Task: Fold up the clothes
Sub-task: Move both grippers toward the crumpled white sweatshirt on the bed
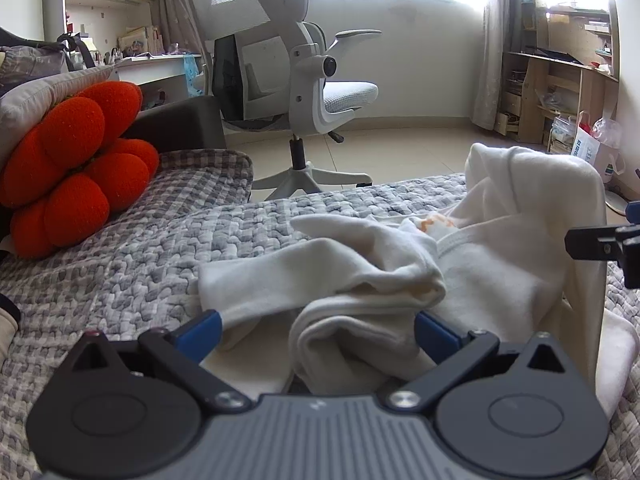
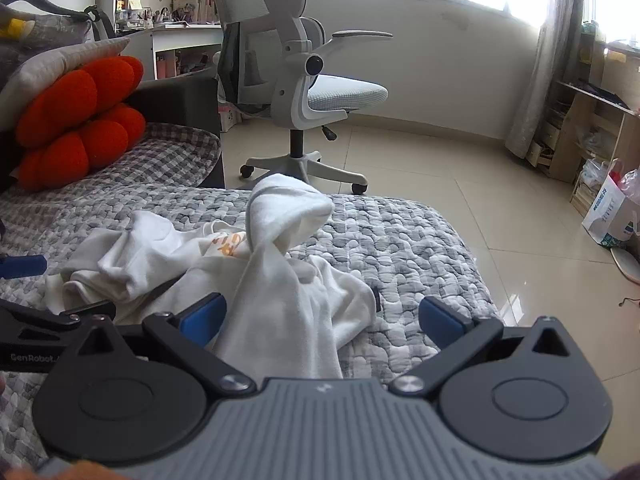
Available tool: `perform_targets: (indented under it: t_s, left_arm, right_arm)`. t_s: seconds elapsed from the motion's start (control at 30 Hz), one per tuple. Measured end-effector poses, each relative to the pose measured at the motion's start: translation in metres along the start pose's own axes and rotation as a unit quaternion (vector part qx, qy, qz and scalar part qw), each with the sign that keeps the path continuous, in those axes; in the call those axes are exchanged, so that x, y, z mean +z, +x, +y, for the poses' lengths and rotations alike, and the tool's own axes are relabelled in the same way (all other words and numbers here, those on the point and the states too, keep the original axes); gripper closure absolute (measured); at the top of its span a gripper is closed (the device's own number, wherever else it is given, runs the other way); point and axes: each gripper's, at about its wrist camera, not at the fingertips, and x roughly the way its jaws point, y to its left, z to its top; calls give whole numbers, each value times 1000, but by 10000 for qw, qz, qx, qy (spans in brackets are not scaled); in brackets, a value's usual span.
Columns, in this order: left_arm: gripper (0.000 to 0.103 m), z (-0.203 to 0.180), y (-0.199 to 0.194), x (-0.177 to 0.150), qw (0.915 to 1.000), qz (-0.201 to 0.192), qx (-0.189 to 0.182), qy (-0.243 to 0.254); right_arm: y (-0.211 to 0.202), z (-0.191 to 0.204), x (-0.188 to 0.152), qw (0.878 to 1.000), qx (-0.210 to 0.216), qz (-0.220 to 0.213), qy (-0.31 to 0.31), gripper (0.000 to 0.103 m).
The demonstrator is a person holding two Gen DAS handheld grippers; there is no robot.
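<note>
A crumpled white garment (image 1: 400,272) with an orange print (image 2: 226,244) lies on the grey quilted bed cover (image 1: 132,264). My left gripper (image 1: 318,332) is open, its blue pads (image 1: 200,330) spread wide, and a rolled fold of the garment sits between them. A tall fold of the white garment (image 2: 280,264) rises in front of my right gripper (image 2: 322,316), which is open too, and the cloth runs down close to its left pad (image 2: 204,314). The right gripper's black finger (image 1: 600,244) shows at the right edge of the left wrist view. The left gripper (image 2: 24,266) shows at the left edge of the right wrist view.
An orange pumpkin-shaped cushion (image 1: 76,168) and a grey pillow (image 1: 44,88) rest at the left on the bed. Beyond the bed's far edge (image 2: 400,200) there is tiled floor with a grey office chair (image 1: 320,92). Wooden shelves (image 1: 560,92) and a paper bag (image 2: 608,212) stand at the right.
</note>
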Motion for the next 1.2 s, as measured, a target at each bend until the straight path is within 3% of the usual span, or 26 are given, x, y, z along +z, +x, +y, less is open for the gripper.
perform_targets:
  t_s: [0.73,1.2]
  left_arm:
    - [0,0,2,-2,9994,344,-70,-14]
    - [0,-1,2,-3,9994,345,-49,4]
  right_arm:
    - [2,2,0,9999,120,47,38,0]
    - [2,4,0,9999,95,113,-23,0]
